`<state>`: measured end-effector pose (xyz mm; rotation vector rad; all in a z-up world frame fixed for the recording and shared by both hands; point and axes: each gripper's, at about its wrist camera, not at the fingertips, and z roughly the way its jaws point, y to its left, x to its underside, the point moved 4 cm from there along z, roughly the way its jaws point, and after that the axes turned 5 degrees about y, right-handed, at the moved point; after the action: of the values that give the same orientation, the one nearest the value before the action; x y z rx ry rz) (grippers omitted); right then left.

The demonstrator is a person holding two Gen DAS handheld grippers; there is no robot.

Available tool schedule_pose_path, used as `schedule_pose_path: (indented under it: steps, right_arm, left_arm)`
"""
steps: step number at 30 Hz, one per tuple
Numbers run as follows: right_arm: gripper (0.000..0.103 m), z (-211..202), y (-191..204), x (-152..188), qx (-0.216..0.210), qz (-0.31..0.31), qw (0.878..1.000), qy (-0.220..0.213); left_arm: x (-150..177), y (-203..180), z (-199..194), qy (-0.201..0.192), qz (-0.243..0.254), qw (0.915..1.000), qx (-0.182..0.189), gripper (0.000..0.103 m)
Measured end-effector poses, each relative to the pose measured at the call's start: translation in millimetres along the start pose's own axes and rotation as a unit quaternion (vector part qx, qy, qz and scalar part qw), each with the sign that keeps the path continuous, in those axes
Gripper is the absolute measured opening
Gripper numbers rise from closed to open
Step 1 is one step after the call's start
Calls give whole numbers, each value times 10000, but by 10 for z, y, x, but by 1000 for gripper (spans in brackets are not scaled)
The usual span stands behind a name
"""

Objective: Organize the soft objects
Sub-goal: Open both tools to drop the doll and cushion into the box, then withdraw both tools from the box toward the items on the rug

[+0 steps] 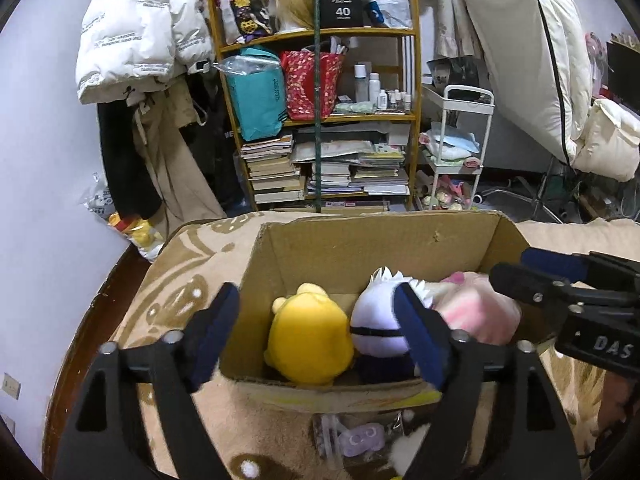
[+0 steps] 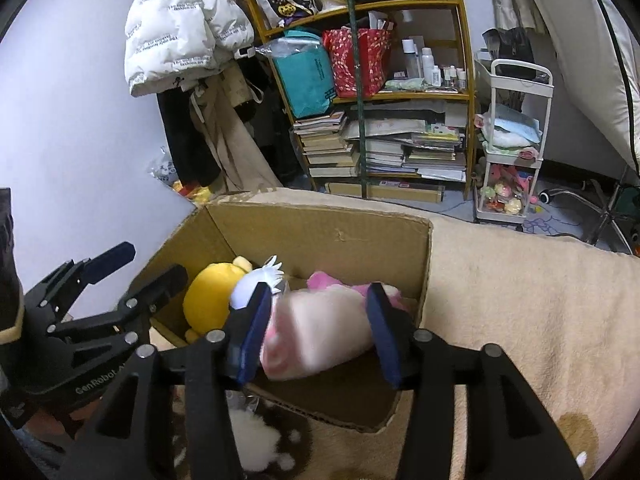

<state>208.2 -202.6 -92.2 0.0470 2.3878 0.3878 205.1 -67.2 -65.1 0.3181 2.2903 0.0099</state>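
Inside the cardboard box (image 1: 400, 248) on the beige blanket (image 2: 520, 300), a yellow plush (image 1: 308, 336) sat at the left wall, a white-haired plush doll (image 1: 376, 320) just beside it, and a pink plush (image 2: 320, 332) toward the right. The left gripper (image 1: 316, 340) stood with fingers spread wide, clear of the yellow plush and doll between them. The right gripper (image 2: 320, 334) flanked the blurred pink plush, fingers parted, seemingly not pressing. Behind stood a cluttered bookshelf (image 1: 320, 120).
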Motion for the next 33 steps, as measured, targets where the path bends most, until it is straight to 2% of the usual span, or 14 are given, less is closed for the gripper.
schedule_pose_path:
  steps: [1, 4, 5, 7, 12, 18, 23, 33]
  right_arm:
    - [63, -24, 1, 5, -7, 16, 10000, -32]
    - [66, -105, 3, 29, -9, 72, 9999, -89]
    - [69, -130, -6, 36, -10, 100, 9999, -99]
    - [83, -207, -20, 62, -24, 202, 9997, -149]
    - [92, -411, -32, 115, -34, 391, 9988, -282]
    - [93, -644, -25, 190, -13, 531, 9978, -401]
    - [93, -831, 9, 296, -27, 646, 9968, -463]
    - [93, -1112, 204, 564, 125, 341, 9985, -403]
  left_arm:
    - [5, 14, -22, -18, -33, 10000, -19, 89]
    - [29, 53, -108, -20, -111, 9999, 16, 89]
    - [33, 63, -131, 6, -123, 9999, 43, 89]
    - [54, 77, -188, 32, -154, 9999, 57, 90]
    - [114, 67, -367, -3, -125, 9999, 20, 91]
    - [199, 62, -630, -87, -136, 9996, -251, 95]
    - [309, 85, -850, -77, -147, 9994, -293, 95]
    - [613, 145, -1264, 13, -314, 9988, -367, 96]
